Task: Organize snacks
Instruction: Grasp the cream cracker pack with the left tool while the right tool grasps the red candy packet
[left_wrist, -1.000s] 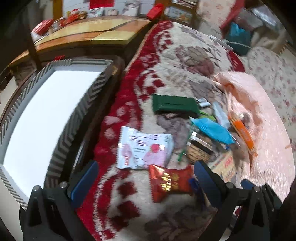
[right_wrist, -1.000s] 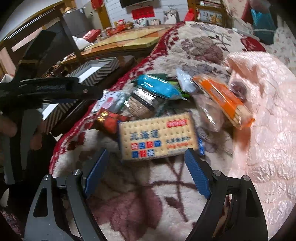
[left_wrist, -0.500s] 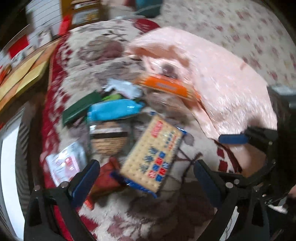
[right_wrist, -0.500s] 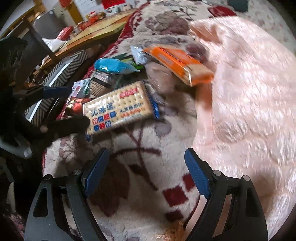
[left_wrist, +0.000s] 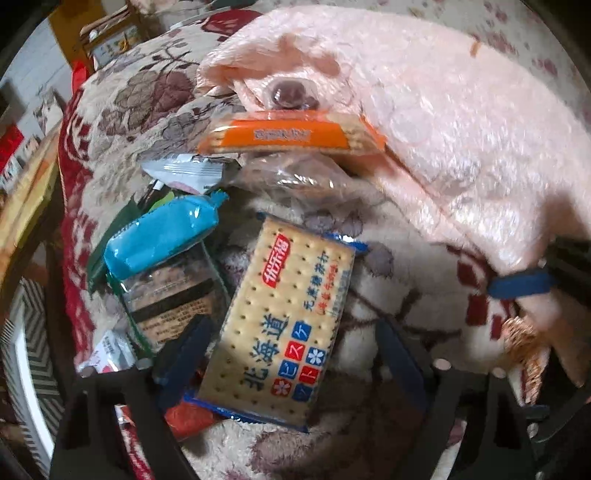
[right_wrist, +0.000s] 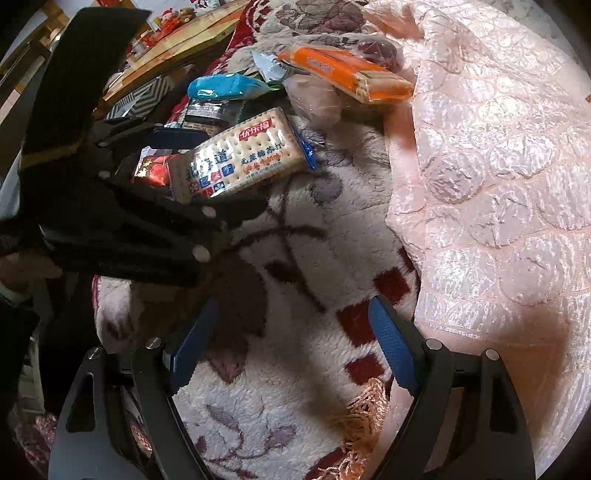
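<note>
my left hand-held gripper (left_wrist: 291, 354) closing around cracker pack (left_wrist: 284, 321), pads not yet pressing. my right hand-held gripper (right_wrist: 286, 347) wide open, empty, over floral blanket (right_wrist: 295, 258).

Home: plush floral blanket (right_wrist: 295, 258), pink quilt (right_wrist: 498, 184), wooden table (right_wrist: 177, 40)

Cracker pack (left_wrist: 284, 325): pale tan with dotted biscuit print, blue edges, red logo, red and blue squares.
Long biscuit packet (left_wrist: 291, 136): orange.
Wrapped bar (left_wrist: 162, 236): bright turquoise.
Small pouch (right_wrist: 153, 170): glossy red.
Blanket (left_wrist: 147, 99): cream plush, brown floral pattern, dark red checked border.
Quilted cover (right_wrist: 498, 184): shiny pale pink.
Left tool (left_wrist: 291, 354) and right tool (right_wrist: 291, 347): black frames, blue pads.
</note>
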